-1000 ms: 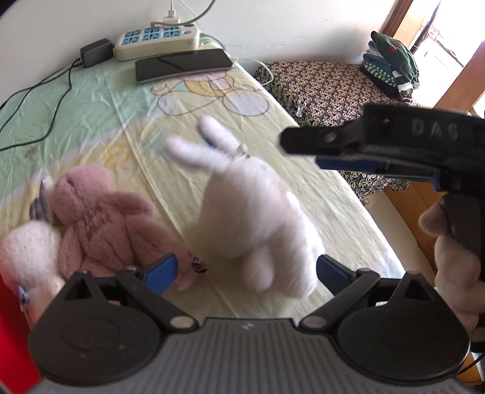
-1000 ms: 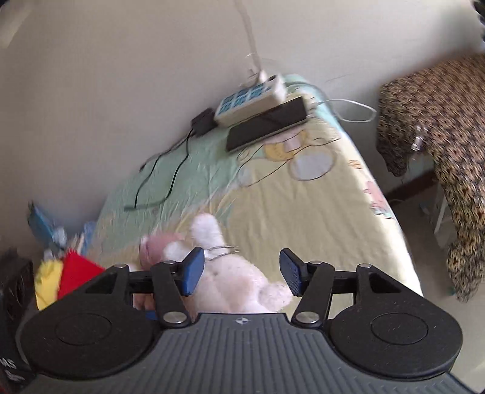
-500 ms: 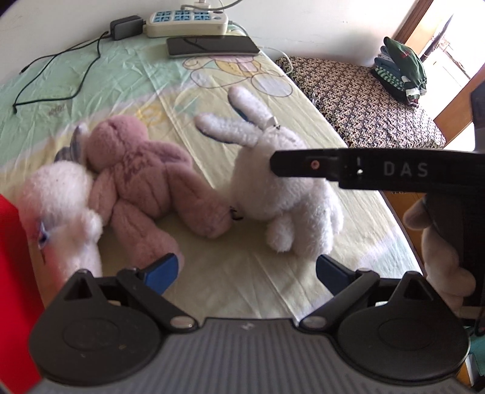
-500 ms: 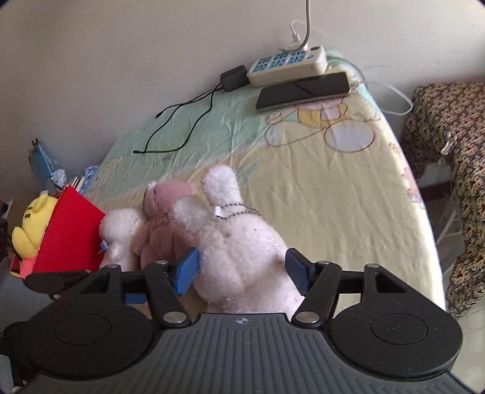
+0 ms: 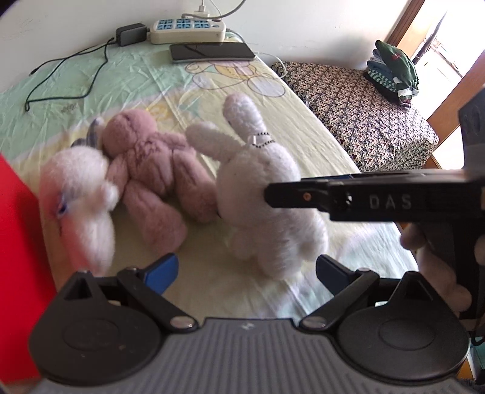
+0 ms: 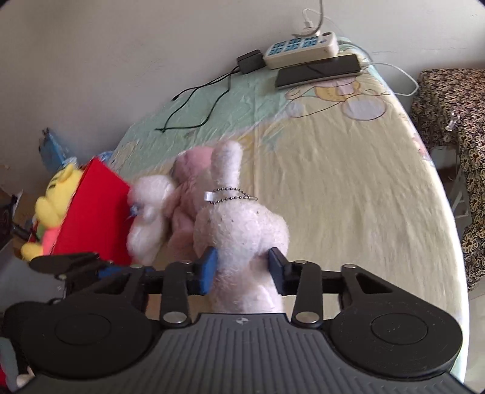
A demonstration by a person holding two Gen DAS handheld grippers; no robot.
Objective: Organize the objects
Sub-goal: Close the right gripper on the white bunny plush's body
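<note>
Closing on the white plush rabbit point(image 6: 239, 230), the right tongs point(image 6: 242, 266) have their blue pads pressing into its pile just beside the pink plush bear point(image 5: 151, 169) on the bed point(image 6: 348, 181). Left tongs point(image 5: 245, 269) hang wide open, empty. Next move, by judgement: lift toward the red box point(image 6: 94, 212); soft stuffing compresses, so grip may slip.

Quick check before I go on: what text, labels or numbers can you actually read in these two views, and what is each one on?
"DAS": raised letters on the side of the right gripper, seen in the left wrist view.
Faint print on the green part of the bedsheet: too small to read.
Blue sockets on the power strip: no readable marking.
Small white tag on the white rabbit by its bead chain: no text visible.
</note>
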